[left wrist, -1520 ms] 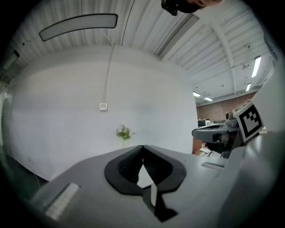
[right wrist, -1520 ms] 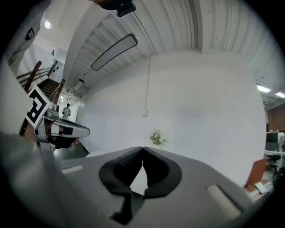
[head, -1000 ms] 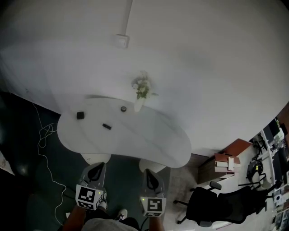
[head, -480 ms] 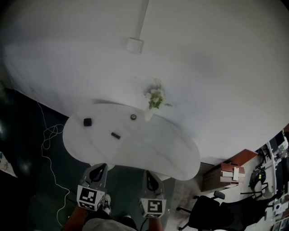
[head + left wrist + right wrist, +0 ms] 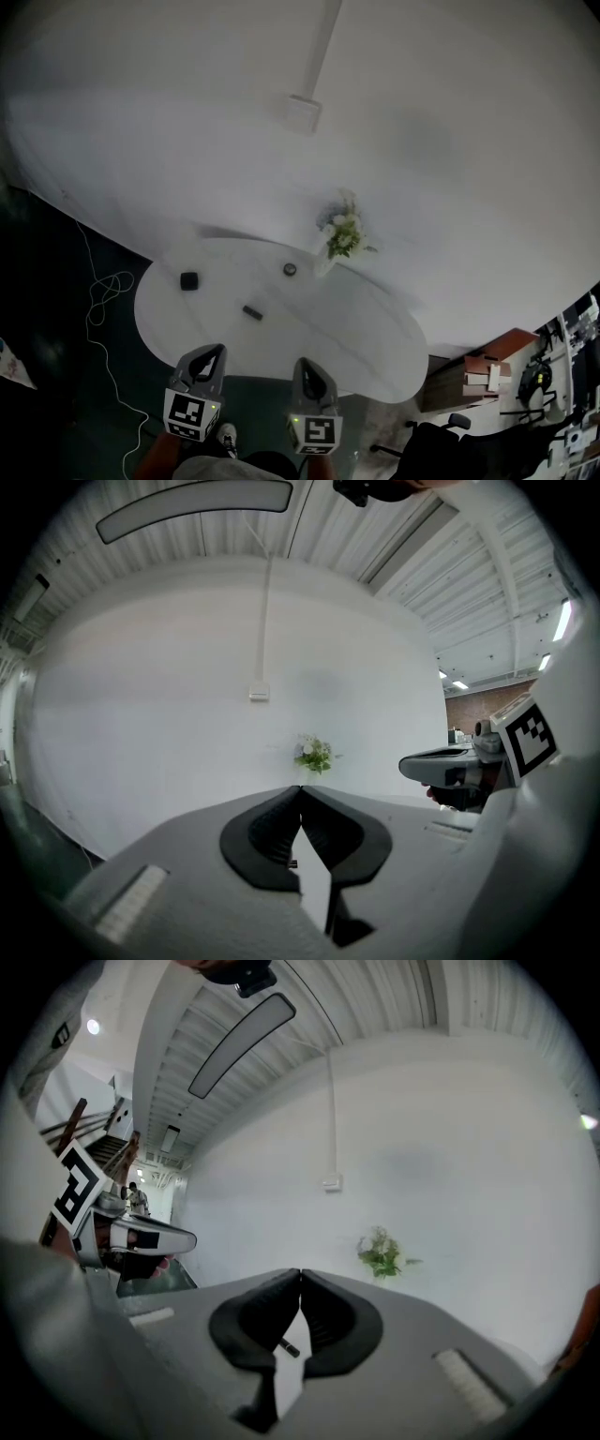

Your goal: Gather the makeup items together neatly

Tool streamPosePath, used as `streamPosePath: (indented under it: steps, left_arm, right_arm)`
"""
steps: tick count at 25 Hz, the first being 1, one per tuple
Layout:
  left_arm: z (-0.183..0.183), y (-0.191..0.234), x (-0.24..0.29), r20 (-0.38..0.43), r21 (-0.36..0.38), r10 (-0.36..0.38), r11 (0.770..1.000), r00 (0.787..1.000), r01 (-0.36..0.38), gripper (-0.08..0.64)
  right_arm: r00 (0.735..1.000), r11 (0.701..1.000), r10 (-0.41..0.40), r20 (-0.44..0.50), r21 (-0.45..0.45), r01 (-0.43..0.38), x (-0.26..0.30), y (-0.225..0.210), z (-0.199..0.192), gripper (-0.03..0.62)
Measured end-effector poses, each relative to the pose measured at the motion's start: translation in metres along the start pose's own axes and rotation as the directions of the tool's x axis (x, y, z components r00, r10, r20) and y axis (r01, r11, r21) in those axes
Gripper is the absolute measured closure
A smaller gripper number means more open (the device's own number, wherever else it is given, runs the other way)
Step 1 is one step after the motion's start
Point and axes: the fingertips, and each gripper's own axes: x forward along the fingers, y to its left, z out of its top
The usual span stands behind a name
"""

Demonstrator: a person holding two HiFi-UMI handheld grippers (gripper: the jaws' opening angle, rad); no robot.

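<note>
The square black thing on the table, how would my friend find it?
Find the white table by the wall, with a vase of flowers at its far edge. The square black thing lies alone near the table's left end. Its neighbours differ: a round item beside the vase, a thin stick nearer the middle.

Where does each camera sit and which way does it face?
Head view: on the person's head, looking down at the white table; left gripper and right gripper show below.
Left gripper view: on that gripper, facing the wall over its shut jaws; right gripper at right.
Right gripper view: likewise, jaws shut; left gripper at left.
All share the flowers.
</note>
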Motion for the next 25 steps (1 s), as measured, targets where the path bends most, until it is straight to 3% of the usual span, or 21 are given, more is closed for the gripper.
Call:
streamPosePath:
  steps: [7,14,20,25]
  left_arm:
    - [-0.010,0.037,0.036,-0.018,-0.025,0.006,1.000,1.000,-0.007,0.549]
    - [-0.033,0.067,0.072,-0.066,-0.053,0.091,0.994,0.994,-0.095,0.549]
    - [-0.062,0.086,0.094,-0.138,-0.114,0.200,0.970,0.970,-0.216,0.549]
    - [-0.099,0.098,0.105,-0.197,-0.144,0.273,0.942,0.942,-0.304,0.549]
  right_arm:
    - [0.999,0.999,0.038,-0.022,-0.015,-0.039,0.059,0.010,-0.001,0.588]
    - [0.986,0.989,0.144,-0.089,-0.020,-0.146,0.122,0.004,-0.027,0.588]
    - [0.941,0.952,0.288,-0.177,-0.051,-0.301,0.179,0.008,-0.062,0.588]
    - [0.883,0.911,0.388,-0.265,-0.036,-0.411,0.214,0.016,-0.103,0.588]
